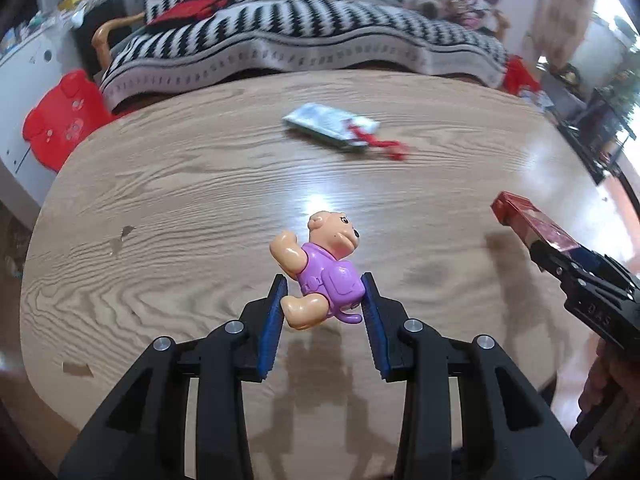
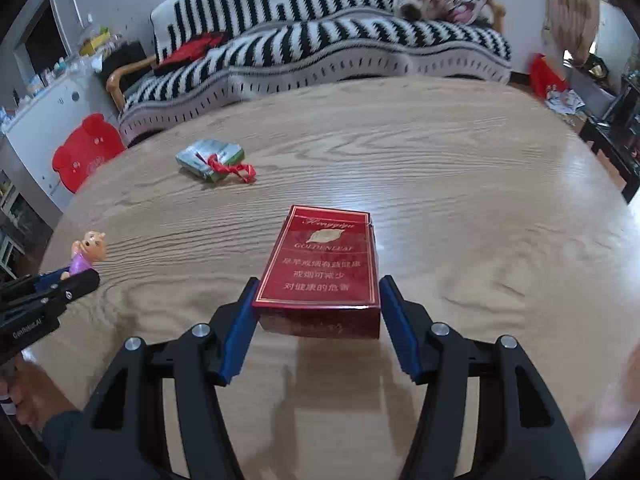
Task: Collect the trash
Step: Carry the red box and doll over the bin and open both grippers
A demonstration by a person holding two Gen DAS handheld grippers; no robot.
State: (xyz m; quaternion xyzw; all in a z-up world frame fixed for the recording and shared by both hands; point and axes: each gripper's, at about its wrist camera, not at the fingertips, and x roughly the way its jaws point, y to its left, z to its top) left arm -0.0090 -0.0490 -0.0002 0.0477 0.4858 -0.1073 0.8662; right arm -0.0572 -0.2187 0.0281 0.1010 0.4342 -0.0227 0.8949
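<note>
My left gripper [image 1: 325, 300] is shut on a small toy bear [image 1: 320, 268] in a purple outfit and holds it above the wooden table [image 1: 180, 200]. My right gripper [image 2: 316, 304] is shut on a red cigarette box [image 2: 320, 272], held flat over the table; this box also shows at the right of the left wrist view [image 1: 528, 220]. The bear also shows at the left of the right wrist view [image 2: 88, 252]. A silver-green packet with a red ribbon [image 1: 336, 124] lies on the far part of the table, also seen in the right wrist view [image 2: 212, 158].
A sofa with a black-and-white striped blanket [image 1: 300, 36] stands behind the table. A red plastic stool [image 1: 60, 120] is at the left by a white cabinet. Small paper scraps [image 1: 76, 368] lie on the table's left edge. A red bag [image 2: 546, 74] sits at the far right.
</note>
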